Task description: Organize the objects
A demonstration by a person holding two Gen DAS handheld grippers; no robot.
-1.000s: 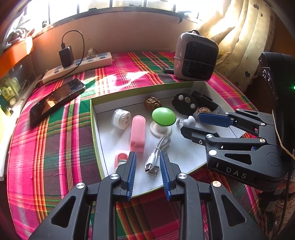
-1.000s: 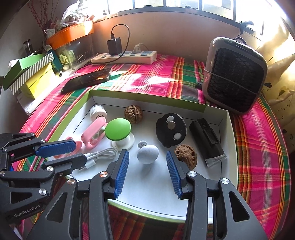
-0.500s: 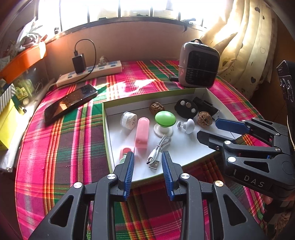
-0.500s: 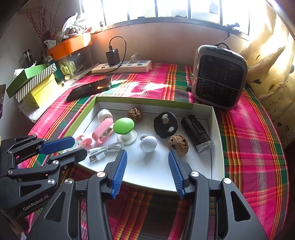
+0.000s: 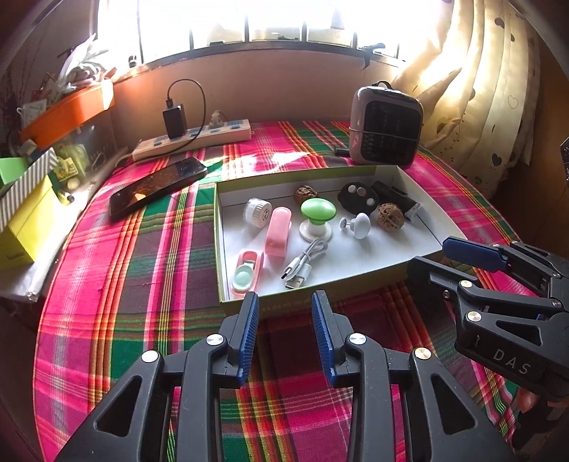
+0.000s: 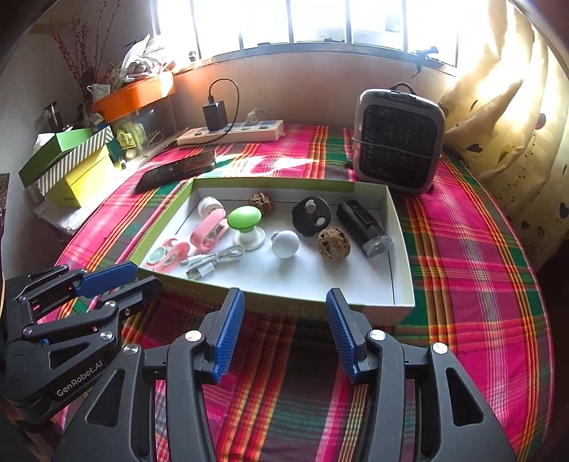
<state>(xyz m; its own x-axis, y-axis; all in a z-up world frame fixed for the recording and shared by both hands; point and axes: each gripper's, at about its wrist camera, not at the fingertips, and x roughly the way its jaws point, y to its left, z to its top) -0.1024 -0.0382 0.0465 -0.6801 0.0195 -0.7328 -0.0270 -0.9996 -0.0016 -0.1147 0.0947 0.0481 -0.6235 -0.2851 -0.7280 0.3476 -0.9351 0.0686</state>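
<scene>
Both grippers hang empty over the plaid cloth just short of the box (image 5: pixel 320 288): left gripper (image 5: pixel 284 337) partly open, right gripper (image 6: pixel 284 334) wider. Box holds cable (image 5: pixel 306 259), walnut (image 6: pixel 333 244), knob (image 6: pixel 285 243).

tray (image 5: pixel 322 284): on table | heater (image 5: pixel 386 131): behind tray | phone (image 5: pixel 156 184): left of tray

A barred window (image 6: pixel 320 21) is seen far beyond the fingers, flooded with daylight; a cream curtain (image 6: pixel 505 117) is hung to their right, above a plaid-covered table (image 6: pixel 473 256).
</scene>
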